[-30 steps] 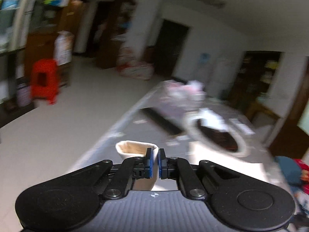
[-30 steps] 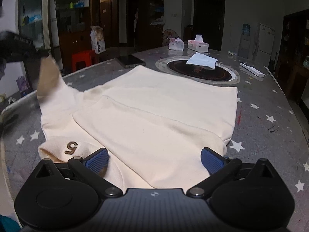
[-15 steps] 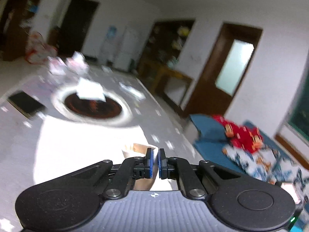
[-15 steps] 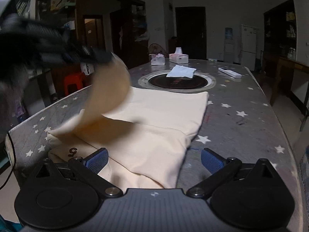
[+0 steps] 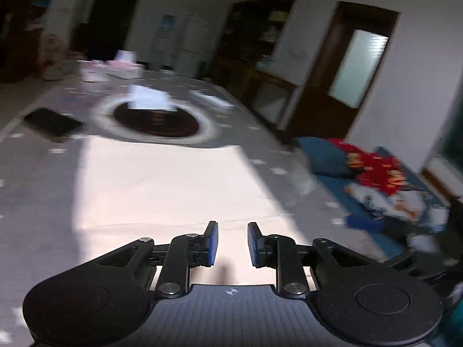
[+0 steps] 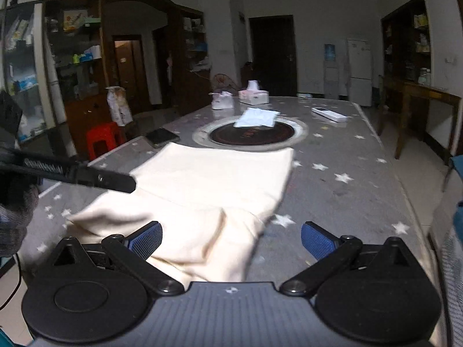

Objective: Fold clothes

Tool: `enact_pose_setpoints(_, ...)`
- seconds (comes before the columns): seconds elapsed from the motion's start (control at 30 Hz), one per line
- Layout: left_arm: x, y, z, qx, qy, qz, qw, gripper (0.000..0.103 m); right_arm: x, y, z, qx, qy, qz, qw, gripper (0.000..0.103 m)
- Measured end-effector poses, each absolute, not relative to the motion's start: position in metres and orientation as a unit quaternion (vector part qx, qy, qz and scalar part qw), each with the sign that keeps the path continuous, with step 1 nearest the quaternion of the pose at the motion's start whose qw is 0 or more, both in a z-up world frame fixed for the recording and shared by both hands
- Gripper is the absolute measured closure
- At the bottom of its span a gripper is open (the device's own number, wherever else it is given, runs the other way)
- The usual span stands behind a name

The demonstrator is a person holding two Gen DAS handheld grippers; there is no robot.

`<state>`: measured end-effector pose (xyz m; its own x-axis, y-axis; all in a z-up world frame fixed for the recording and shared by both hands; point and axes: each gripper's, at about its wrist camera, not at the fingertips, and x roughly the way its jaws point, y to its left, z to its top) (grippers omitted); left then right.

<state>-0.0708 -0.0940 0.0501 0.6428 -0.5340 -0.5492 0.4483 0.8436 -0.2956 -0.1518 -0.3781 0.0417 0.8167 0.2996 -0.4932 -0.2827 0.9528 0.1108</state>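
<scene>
A cream garment (image 6: pixel 208 185) lies on the grey star-patterned table (image 6: pixel 341 173), with a sleeve folded across its near part (image 6: pixel 185 231). It also shows in the left wrist view (image 5: pixel 162 185). My left gripper (image 5: pixel 232 243) is open and empty, just above the garment's near part; it reaches in from the left in the right wrist view (image 6: pixel 115 183). My right gripper (image 6: pixel 231 238) is wide open and empty, hovering at the garment's near right corner.
A round dark inset (image 6: pixel 251 136) with a white cloth (image 6: pixel 257 118) sits mid-table. A dark tablet (image 6: pixel 162 137), tissue boxes (image 6: pixel 253 97) and a white remote (image 6: pixel 330 114) lie further back. A red stool (image 6: pixel 101 141) stands left. A blue and red bundle (image 5: pixel 373 173) lies right of the table.
My left gripper carried the sleeve across the garment, then opened and let it go. The sleeve now lies folded on the body. My right gripper stayed open.
</scene>
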Motion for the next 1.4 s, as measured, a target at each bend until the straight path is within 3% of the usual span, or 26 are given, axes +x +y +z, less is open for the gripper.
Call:
enact_pose_setpoints(0.27, -0.060, -0.053, 0.021, -0.045, 0.359, -0.212, 0.908, 0.082, -0.112, -0.336, 0.045, 0.040, 0.282, 0.247, 0.926, 0.000)
enact_pose_setpoints(0.6, -0.031, -0.055, 0.032, -0.042, 0.335, -0.225, 0.914, 0.082, -0.068, -0.312, 0.017, 0.049, 0.343, 0.266, 0.899, 0.000)
enact_pose_setpoints(0.97, -0.039, -0.053, 0.030, 0.006, 0.332, -0.235, 0.913, 0.083, -0.078, -0.328, 0.015, 0.049, 0.358, 0.257, 0.896, 0.000)
enact_pose_setpoints(1.3, -0.095, -0.057, 0.041, 0.097, 0.302, -0.279, 0.906, 0.082, -0.100, -0.314, 0.020, -0.083, 0.327, 0.183, 0.923, 0.000)
enact_pose_setpoints(1.4, -0.115, -0.063, 0.039, 0.150, 0.285, -0.295, 0.900, 0.077, -0.099, -0.310, 0.013, -0.121, 0.337, 0.156, 0.921, 0.000)
